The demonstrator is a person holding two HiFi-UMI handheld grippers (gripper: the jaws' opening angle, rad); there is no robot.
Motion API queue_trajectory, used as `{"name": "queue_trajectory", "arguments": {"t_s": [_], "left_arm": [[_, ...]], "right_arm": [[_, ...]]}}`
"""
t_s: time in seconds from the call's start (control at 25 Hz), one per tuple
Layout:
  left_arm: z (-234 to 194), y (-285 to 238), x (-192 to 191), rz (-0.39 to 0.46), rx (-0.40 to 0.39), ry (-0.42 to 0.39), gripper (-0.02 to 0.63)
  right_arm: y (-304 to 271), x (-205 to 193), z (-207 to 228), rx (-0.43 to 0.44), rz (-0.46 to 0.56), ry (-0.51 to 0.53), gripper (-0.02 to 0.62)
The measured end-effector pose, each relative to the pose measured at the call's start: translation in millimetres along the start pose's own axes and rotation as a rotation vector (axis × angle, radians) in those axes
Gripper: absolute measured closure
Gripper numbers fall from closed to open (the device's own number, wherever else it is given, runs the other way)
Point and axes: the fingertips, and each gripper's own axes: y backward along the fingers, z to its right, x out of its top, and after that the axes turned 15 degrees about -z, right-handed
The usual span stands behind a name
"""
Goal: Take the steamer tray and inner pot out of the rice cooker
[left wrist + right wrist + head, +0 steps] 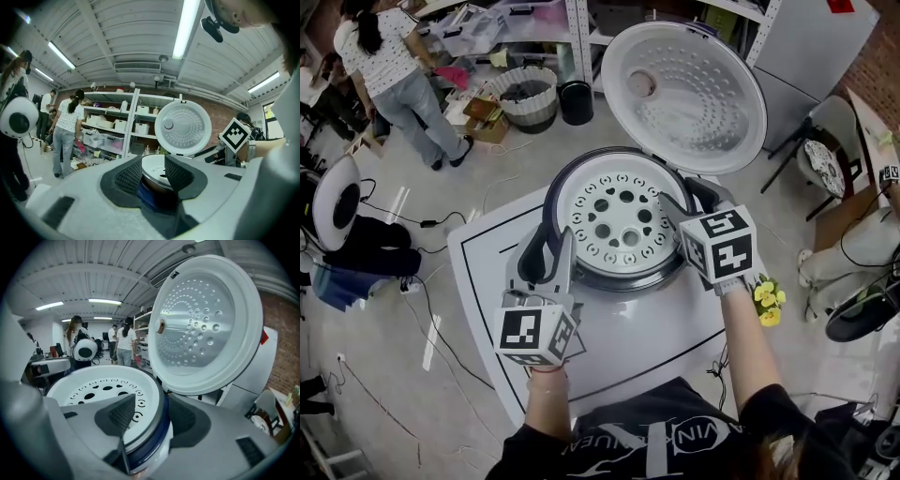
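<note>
Tongs, left (pixel 153 164) and right (pixel 152 401), gape astride cooker rim (pixel 619 275).

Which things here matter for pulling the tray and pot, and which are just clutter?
Job: rice cooker, steamer tray, inner pot's rim, left gripper and right gripper, both straddling the cooker's rim.
Clutter: yellow flowers, woven basket, black bin, bystander at the shelves.

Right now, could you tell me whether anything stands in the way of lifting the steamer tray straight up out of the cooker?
Nothing visible does: the lid is swung back, leaving the tray uncovered, with the left gripper and right gripper at its sides.
</note>
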Motion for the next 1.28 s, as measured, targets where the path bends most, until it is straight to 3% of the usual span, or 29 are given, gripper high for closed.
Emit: {"name": "queue_trajectory", "arguments": {"t_s": [0.24,0.28,0.32,0.88,1.04,1.12,1.28], "left_arm": [[-1,-1,1,0.000,0.003,0.000,0.482],[-1,0,1,0.001,0.003,-0.001,0.482],[-1,0,1,0.002,0.003,-0.002,0.482],[-10,1,-2,-0.015,0.000,-0.019,0.482],[-9,-1,-5,-0.023,-0.006,-0.022,0.482],[-8,-3,-4,-0.021,-0.012,-0.017,0.482],[-7,-5,0,-0.016,-0.045,-0.006,0.459]], "right_arm": [[-6,-3,2,-0.064,-0.057,0.080,0.382],[-6,-2,3,-0.071,-0.060,0.085,0.395],[-7,-2,4,-0.076,-0.060,0.085,0.451],[-2,12,4,-0.123,0.019,0.193,0.497],[9,27,2,-0.162,0.076,0.279,0.525],[11,32,2,-0.132,0.091,0.276,0.528],[24,39,0,-0.055,0.186,0.176,0.532]]}}
